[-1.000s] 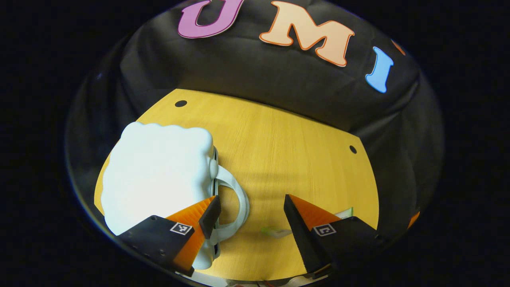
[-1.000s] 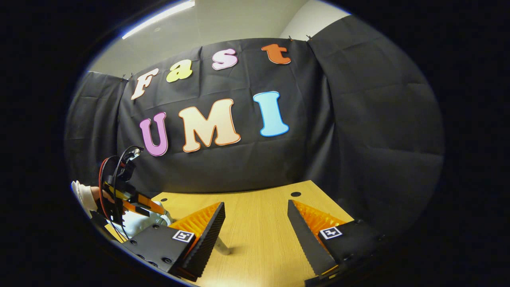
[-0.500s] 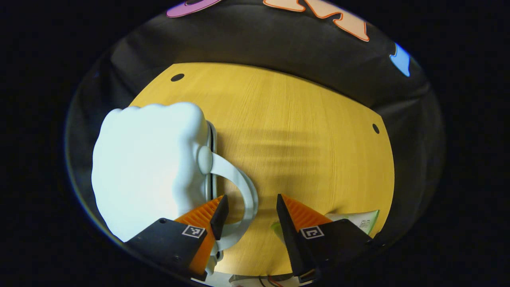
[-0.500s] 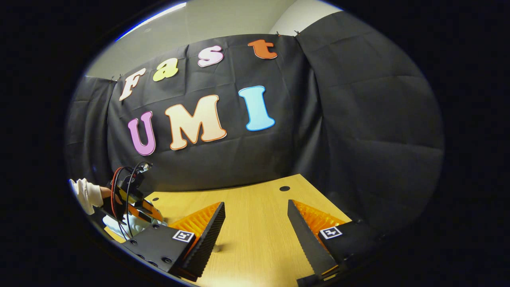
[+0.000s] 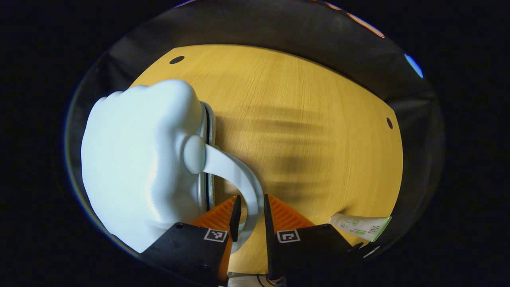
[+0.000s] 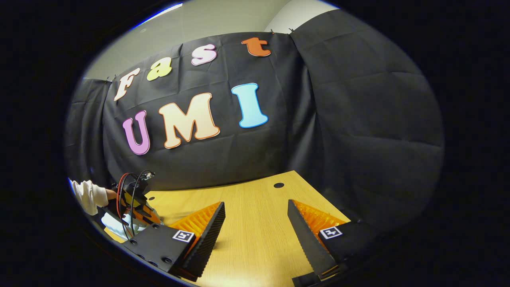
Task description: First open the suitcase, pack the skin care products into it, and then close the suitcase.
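The left claw (image 5: 249, 217) has dropped toward the bench and narrowed. Its fingers now pinch the suitcase handle (image 5: 239, 175) between them.

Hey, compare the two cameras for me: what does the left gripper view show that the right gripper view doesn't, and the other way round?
Left gripper view: the pale suitcase up close, the left hand-held gripper shut on its handle, and a skin care tube lying to the right.
Right gripper view: the right hand-held gripper open over bare wood, a sleeve at far left, and the ceiling.
Both: the wooden table and the black cloth wall.
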A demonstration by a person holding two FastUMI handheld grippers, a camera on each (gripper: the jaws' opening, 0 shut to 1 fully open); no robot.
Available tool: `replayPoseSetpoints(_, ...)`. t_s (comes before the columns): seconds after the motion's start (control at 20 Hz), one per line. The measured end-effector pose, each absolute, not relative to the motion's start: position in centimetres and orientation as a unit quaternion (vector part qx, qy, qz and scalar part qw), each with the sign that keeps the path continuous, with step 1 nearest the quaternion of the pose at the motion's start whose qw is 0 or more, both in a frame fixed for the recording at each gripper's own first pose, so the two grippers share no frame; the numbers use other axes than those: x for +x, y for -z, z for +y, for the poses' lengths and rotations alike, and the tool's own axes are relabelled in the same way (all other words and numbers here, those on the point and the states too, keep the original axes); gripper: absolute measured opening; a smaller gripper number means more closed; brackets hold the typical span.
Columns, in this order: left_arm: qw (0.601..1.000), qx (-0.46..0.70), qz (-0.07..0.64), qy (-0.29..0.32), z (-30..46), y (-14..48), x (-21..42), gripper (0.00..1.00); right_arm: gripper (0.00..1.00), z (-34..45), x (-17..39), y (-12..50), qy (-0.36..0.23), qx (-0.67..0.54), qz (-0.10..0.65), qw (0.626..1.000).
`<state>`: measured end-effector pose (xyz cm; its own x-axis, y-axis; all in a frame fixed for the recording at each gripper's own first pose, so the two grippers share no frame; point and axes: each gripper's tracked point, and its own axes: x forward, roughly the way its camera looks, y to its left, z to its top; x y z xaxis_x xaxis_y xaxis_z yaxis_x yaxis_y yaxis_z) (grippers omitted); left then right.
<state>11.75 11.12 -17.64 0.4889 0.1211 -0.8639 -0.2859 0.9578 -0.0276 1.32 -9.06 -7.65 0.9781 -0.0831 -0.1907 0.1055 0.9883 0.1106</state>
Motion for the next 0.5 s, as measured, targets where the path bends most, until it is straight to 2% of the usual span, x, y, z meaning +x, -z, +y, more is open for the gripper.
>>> replayPoseSetpoints(0.25,0.848,-0.087,0.508,-0.12,11.3,19.0,12.3,0.24,0.98,-9.6,1.1,8.0,0.054,0.059,0.1,0.992)
replayPoseSetpoints(0.5,0.84,-0.086,0.52,-0.127,11.4,19.7,12.5,0.1,0.98,-9.5,1.0,8.4,0.053,0.056,0.106,0.991)
